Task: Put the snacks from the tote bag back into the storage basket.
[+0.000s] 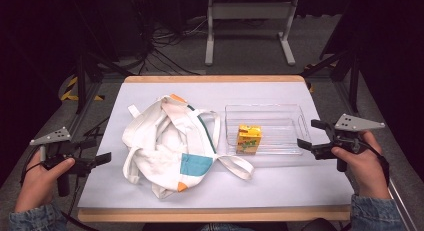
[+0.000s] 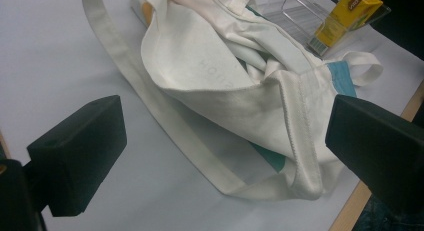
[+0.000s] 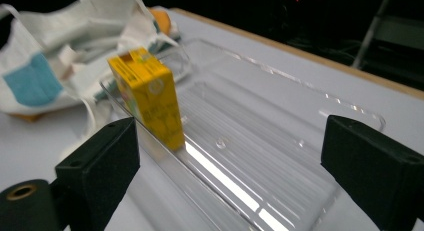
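A crumpled white cloth bag (image 1: 167,146) with teal and orange patches lies on the white table top, its straps spread out. To its right stands a yellow juice carton (image 1: 249,139) upright in the near left corner of a clear plastic tray (image 1: 290,122). My left gripper (image 1: 95,151) hovers open at the table's left edge, its jaws facing the bag (image 2: 235,86) with nothing between them. My right gripper (image 1: 314,137) stands open at the tray's right end, jaws wide; the tray (image 3: 260,141) and the carton (image 3: 147,103) lie ahead of it, untouched.
The table (image 1: 150,191) has a wooden rim (image 1: 215,214). Dark floor with cables and a white metal stand (image 1: 250,26) lies beyond the far edge. Bare table surface runs along the front, near the person's sleeves.
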Demonstrator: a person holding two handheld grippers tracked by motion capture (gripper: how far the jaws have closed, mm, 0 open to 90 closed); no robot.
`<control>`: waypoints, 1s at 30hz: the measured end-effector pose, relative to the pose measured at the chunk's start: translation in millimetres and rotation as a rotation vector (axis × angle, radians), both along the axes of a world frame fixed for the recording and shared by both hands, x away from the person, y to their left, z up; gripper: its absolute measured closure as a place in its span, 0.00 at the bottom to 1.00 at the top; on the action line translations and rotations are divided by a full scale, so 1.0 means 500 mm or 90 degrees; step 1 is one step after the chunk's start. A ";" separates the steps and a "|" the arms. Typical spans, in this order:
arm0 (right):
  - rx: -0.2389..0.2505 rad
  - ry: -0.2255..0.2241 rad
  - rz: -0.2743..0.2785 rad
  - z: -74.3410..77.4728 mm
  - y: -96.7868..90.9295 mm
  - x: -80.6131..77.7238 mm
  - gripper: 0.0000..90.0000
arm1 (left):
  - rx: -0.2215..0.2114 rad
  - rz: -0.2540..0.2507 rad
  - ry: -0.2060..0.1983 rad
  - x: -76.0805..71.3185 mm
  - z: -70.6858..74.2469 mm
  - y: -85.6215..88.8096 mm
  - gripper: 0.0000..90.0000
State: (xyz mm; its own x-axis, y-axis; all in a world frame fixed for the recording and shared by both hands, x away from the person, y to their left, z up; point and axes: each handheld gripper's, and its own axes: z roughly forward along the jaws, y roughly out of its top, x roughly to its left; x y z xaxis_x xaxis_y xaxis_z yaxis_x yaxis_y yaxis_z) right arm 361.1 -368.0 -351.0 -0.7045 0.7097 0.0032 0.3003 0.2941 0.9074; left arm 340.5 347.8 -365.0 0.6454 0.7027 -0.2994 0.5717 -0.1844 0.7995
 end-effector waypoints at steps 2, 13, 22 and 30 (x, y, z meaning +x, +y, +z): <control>-0.016 0.003 -0.013 -0.016 -0.001 -0.002 0.10 | 0.001 0.000 0.006 0.003 -0.004 0.001 0.04; -0.003 0.022 -0.082 -0.091 -0.020 -0.012 0.08 | 0.008 -0.004 0.018 0.011 -0.016 0.002 0.04; -0.006 0.056 -0.099 -0.146 -0.032 -0.013 0.07 | 0.038 -0.008 0.035 0.018 -0.027 -0.002 0.02; -0.022 0.074 -0.089 -0.161 -0.023 -0.011 0.07 | 0.050 -0.002 0.053 0.024 -0.037 -0.005 0.02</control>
